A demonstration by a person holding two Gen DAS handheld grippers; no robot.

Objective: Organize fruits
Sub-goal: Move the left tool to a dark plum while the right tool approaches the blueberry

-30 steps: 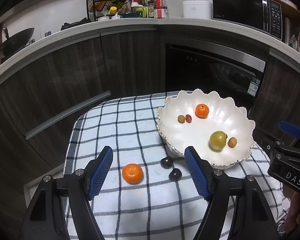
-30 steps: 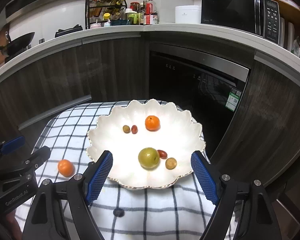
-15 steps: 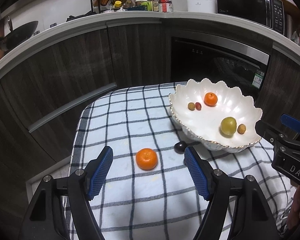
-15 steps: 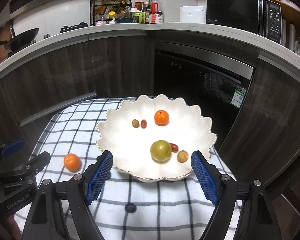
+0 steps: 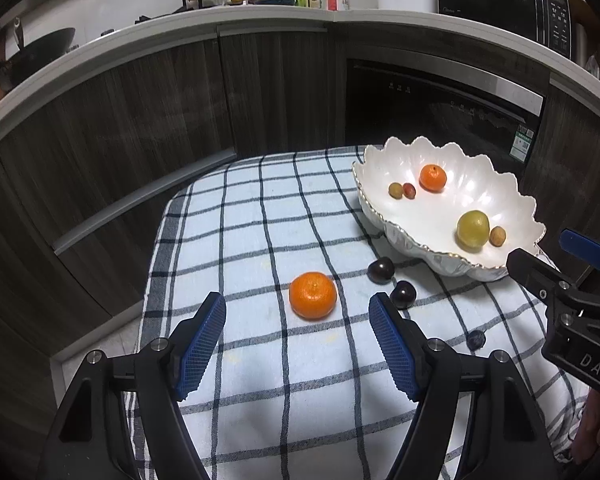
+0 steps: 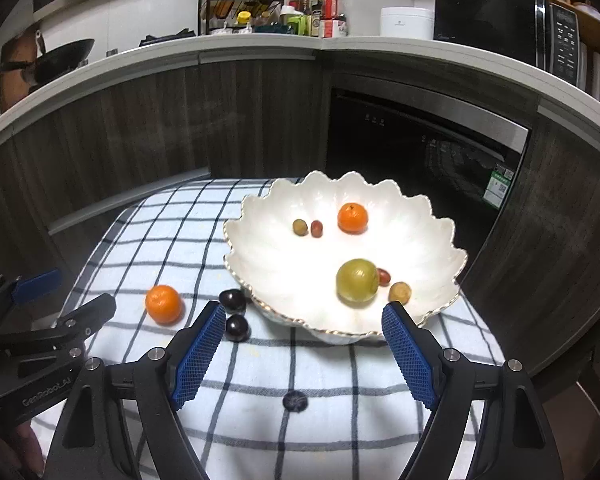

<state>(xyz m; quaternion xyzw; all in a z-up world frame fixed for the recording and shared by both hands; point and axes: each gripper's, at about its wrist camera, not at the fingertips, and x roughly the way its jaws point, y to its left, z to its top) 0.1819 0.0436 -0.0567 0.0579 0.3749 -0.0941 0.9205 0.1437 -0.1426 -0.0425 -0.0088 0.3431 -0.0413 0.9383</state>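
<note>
Dark wood cabinets curve behind a small table under a checked cloth (image 5: 252, 216), and I am looking down on it from both wrists. My left gripper (image 5: 298, 344) has its blue pads standing wide with nothing between them; my right gripper (image 6: 304, 354) is spread wide too, and empty.

In the left wrist view the loose mandarin (image 5: 313, 295) sits on the cloth just above the gap between my left fingers, roughly centred but not yet between the pads. It looks light, round and a little soft, so I judge it will roll if nudged and bruise if squeezed hard; I would take it across its widest part with a gentle close. Two dark plums (image 5: 381, 270) lie to its right, near the foot of the scalloped white bowl (image 5: 512, 196) in the right half of the frame; smooth skins, likely slippery. A small dark berry (image 6: 295, 401) lies low in the right wrist view, between and below my right pads, tiny and easily crushed.

The bowl already holds another mandarin, a green fruit and several small ones. It looks like ceramic, so I should set fruit in, not drop it.
</note>
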